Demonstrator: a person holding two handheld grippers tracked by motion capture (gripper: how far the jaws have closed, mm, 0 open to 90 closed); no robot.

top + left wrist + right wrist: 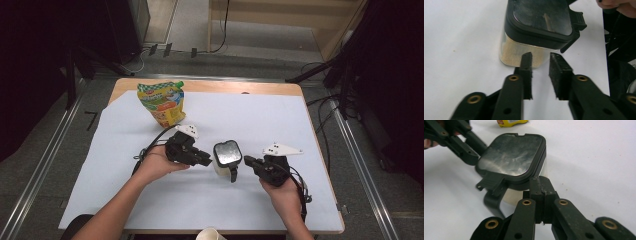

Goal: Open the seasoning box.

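Clear plastic container (pixel 223 165) with glossy black lid (pixel 227 153) on matt white paper (pixel 260 120).

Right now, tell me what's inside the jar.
Through the clear wall of the jar, a pale sandy fill shows low down by the base. The black lid is on and covers the top, so how high the fill reaches can't be told.

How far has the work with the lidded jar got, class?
Done: the jar stands upright on the white sheet, black lid still clipped down. In hand: the left gripper, jaws parted with nothing between them, points at the jar's side; the right gripper, jaws shut, sits by the lid's rim. Left: opening it; the pouch stands untouched behind.
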